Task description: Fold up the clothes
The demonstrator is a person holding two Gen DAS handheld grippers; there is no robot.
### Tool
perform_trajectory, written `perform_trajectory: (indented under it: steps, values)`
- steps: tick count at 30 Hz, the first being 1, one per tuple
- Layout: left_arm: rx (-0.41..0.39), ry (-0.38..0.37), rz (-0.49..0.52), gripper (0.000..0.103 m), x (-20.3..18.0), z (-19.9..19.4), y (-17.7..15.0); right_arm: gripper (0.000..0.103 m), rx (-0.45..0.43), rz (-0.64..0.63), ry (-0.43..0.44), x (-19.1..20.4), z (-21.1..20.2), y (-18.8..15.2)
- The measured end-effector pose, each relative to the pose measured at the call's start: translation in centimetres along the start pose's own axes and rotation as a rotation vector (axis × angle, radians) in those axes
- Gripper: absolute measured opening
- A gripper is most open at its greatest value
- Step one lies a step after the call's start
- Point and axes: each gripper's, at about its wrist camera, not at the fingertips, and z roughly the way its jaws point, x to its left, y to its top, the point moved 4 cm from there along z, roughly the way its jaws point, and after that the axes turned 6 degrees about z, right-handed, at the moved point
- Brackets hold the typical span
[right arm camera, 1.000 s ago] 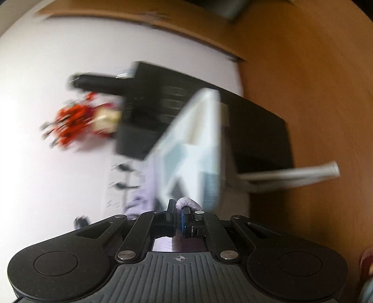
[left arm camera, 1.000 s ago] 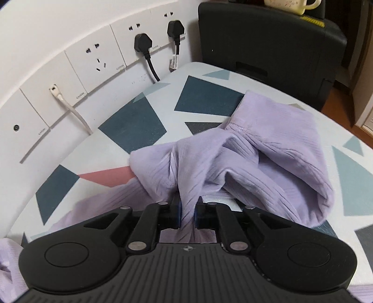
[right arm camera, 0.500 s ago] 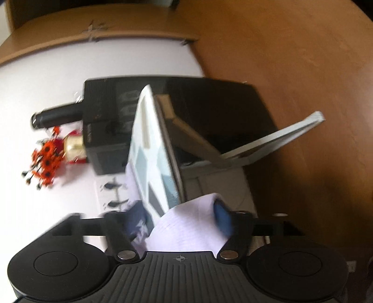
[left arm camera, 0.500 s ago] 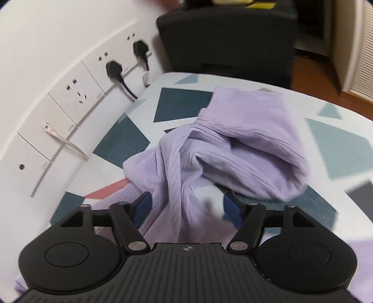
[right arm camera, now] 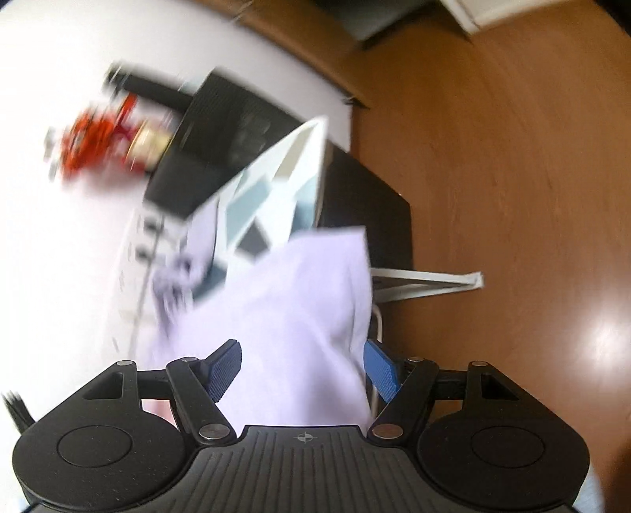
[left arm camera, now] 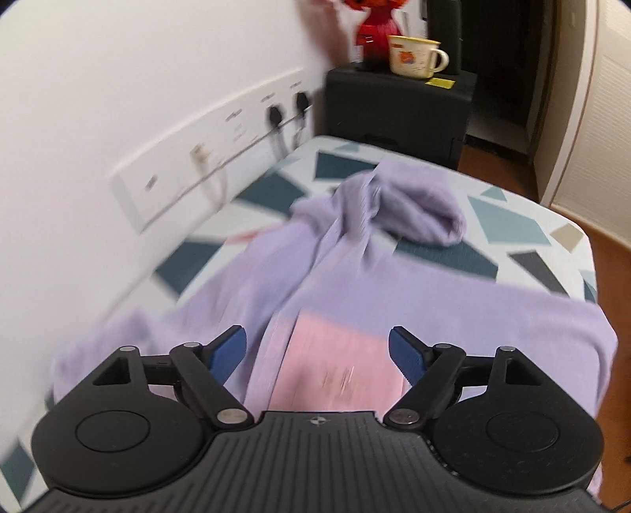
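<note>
White wall (left arm camera: 118, 98) runs along the left side of the left wrist view, carrying a strip of sockets (left arm camera: 221, 173) with two black plugs (left arm camera: 288, 112) and a pale cable. Against it stands a table (left arm camera: 524, 225) covered in a white cloth printed with teal, grey and pink angular shapes, and at its far end a black cabinet (left arm camera: 398, 106) bears a cream mug (left arm camera: 414, 55) and a red ornament (left arm camera: 372, 23). Brown wooden floor (right arm camera: 512, 177) fills much of the heavily blurred, sideways right wrist view. A lilac garment (left arm camera: 355, 284) lies spread over the near half of the table – one sleeve curls into a bunched loop toward the far end, the body looks flatter closer in, and its right edge hangs over the table's side; a pink patch shows on it near the camera. The left gripper (left arm camera: 317, 353) hovers above that patch with its blue-padded fingers spread wide, holding nothing. The right gripper (right arm camera: 301, 369) is likewise spread wide – pale lilac cloth (right arm camera: 299, 315) appears between its fingers, but whether they touch it cannot be told.
</note>
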Motion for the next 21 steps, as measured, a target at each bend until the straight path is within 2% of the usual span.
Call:
perform_trajectory:
  steps: [3, 6, 10, 13, 15, 18, 20, 21]
  values:
    - [0.005, -0.018, -0.017, 0.081, 0.9, -1.7, -4.2, 0.063, 0.023, -0.08, -0.034, 1.1, 0.2, -3.4]
    - [0.044, -0.042, -0.124, 0.081, 2.4, -1.5, -6.9, 0.063, 0.068, -0.159, -0.044, 3.0, 1.5, -6.2]
    - [0.091, -0.063, -0.276, 0.081, 4.4, -1.1, -10.3, 0.064, 0.119, -0.391, -0.061, 7.1, 3.7, -9.8]
    - [0.072, 0.026, -0.445, 0.081, 6.5, -0.1, -10.4, 0.07, 0.137, -0.577, -0.057, 9.7, 4.5, -12.3]
    - [0.063, 0.03, -0.508, 0.081, 7.1, 0.9, -10.1, 0.074, 0.151, -0.672, -0.06, 10.8, 5.2, -13.5]
    - [0.07, 0.006, -0.567, 0.081, 7.3, 2.6, -9.4, 0.074, 0.173, -0.764, -0.076, 11.5, 6.5, -14.8]
    - [0.071, -0.007, -0.591, 0.081, 7.2, 3.4, -9.2, 0.07, 0.193, -0.824, -0.084, 11.7, 7.2, -15.5]
    - [0.07, -0.01, -0.6, 0.069, 7.1, 3.7, -9.1, 0.059, 0.208, -0.845, -0.084, 11.7, 7.5, -15.9]
